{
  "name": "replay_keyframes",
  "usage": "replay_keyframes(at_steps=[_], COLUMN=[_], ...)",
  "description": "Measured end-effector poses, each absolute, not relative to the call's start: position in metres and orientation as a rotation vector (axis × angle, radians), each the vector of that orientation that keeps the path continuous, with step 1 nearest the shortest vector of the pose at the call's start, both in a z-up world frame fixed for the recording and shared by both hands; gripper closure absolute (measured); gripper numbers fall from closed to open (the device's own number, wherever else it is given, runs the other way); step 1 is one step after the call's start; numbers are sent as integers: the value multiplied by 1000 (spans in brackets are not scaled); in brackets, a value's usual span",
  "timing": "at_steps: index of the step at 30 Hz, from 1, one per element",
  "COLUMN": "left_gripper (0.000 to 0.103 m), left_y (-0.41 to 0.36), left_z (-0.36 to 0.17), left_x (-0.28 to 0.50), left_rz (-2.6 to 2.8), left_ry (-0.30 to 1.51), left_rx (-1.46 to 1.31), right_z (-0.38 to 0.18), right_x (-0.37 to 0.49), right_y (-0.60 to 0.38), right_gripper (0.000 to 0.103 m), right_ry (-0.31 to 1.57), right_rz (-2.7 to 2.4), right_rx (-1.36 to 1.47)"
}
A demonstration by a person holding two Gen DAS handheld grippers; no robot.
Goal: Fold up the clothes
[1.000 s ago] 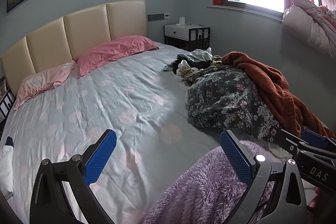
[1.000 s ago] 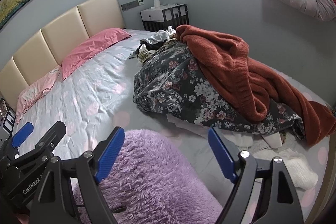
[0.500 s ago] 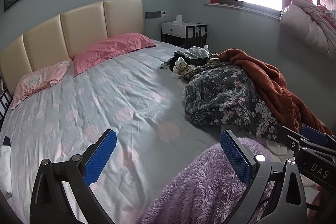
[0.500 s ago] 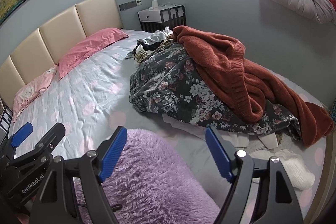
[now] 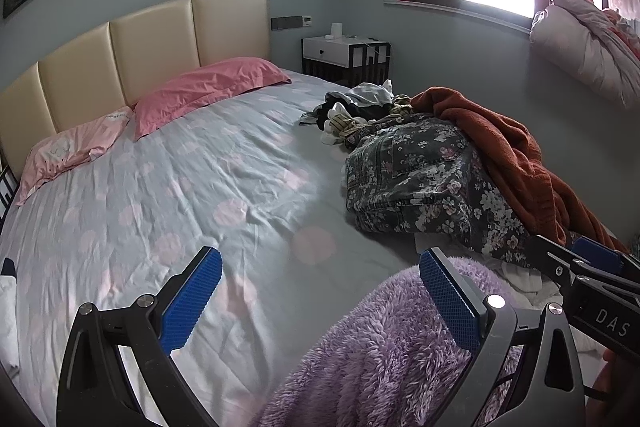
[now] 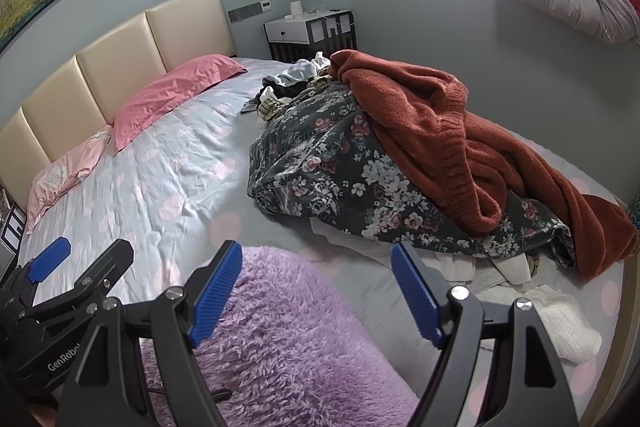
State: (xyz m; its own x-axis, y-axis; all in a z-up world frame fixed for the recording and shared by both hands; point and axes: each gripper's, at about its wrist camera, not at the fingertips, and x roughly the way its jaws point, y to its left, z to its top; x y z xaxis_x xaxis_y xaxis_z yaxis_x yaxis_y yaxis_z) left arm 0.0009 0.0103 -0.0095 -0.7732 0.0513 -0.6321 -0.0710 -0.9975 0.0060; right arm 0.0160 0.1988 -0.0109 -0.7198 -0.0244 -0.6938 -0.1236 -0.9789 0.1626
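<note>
The fuzzy lilac garment [image 6: 288,339] lies bunched under my right gripper [image 6: 316,295], its shaggy pile reaching my left finger's blue pad [image 6: 216,293] and spilling beneath it; in the other view it sits under the right finger of my left gripper [image 5: 320,301]. Both pairs of fingers are spread wide, pinching nothing. Ahead of my left fingers the dotted bedsheet [image 5: 168,195] runs open up to the pink pillows [image 5: 208,89]. Beyond my right fingers a floral garment [image 6: 340,167] and a rust blanket [image 6: 460,147] crowd toward the wall.
</note>
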Motion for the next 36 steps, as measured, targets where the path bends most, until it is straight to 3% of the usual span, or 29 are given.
replay_keyframes(at_steps=[20,36], left_gripper=[3,3], left_y=[14,-13], left_z=[-16,-28], left_x=[-6,-32], left_rz=[2872,2861], left_ry=[46,-38], left_rx=[-1074,-1157], right_z=[-15,-29], right_x=[13,-56], right_y=[205,211], right_gripper=[26,26], right_ry=[313,209], right_rz=[2849,2821], right_rx=[-1171,-1361])
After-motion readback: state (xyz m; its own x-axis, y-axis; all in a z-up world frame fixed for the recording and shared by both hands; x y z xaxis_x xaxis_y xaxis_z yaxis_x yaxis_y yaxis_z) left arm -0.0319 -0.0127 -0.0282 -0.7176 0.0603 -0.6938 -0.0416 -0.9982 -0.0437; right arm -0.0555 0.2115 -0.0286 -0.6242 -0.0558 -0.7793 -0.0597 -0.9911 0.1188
